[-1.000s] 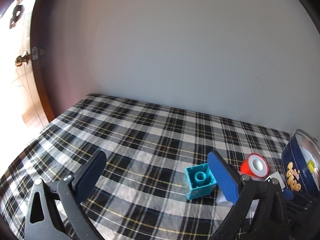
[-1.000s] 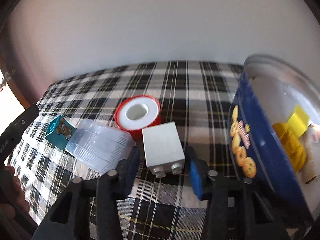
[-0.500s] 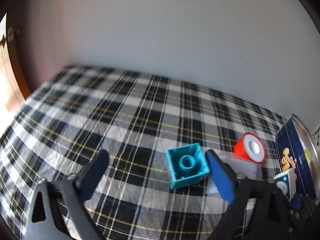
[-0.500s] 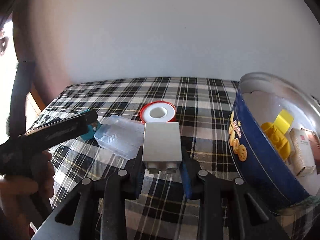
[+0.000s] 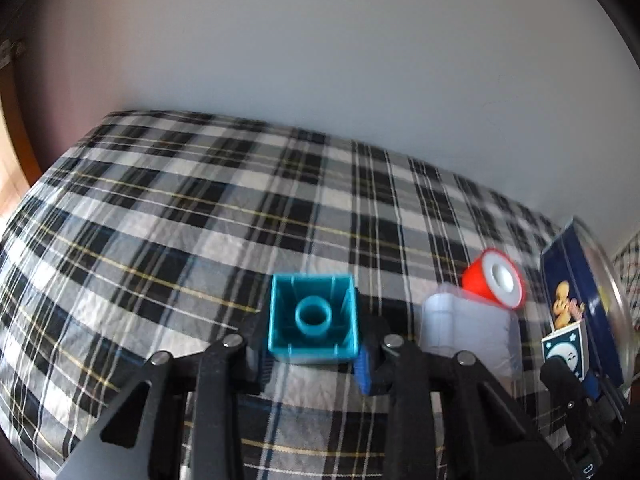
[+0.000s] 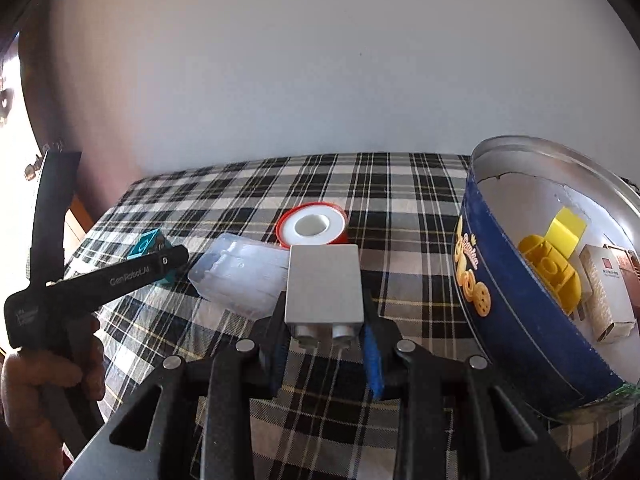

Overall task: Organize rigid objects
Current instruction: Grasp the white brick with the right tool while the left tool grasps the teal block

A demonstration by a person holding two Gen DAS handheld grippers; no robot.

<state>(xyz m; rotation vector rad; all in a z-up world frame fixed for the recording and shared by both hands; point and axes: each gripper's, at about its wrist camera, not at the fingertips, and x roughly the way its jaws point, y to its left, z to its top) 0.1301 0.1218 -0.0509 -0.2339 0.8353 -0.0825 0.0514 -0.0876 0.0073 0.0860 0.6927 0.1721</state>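
Left gripper [image 5: 314,356]: black two-finger tool with blue pads, jaws closed against the two sides of a teal plastic building block [image 5: 313,317], hollow underside with its central tube facing the camera; the block sits at the fingertips over the black-and-white plaid tablecloth [image 5: 168,216]. Right gripper [image 6: 325,346]: same pattern, jaws clamped on a silver-grey rectangular building block [image 6: 324,286], two studs pointing back toward the camera, held above the cloth. Just beyond the grey block: a clear ribbed plastic case [image 6: 242,274] lying flat, and behind it a red-rimmed roll of white tape [image 6: 312,226], the two close together. To the right, a round blue cookie tin [image 6: 508,316], tilted, open side showing; inside it a yellow building block [image 6: 550,276], a smaller yellow piece [image 6: 568,226] and a white carton [image 6: 606,300]. Far left of the right-wrist view: a hand [image 6: 36,404] on the left tool's handle.
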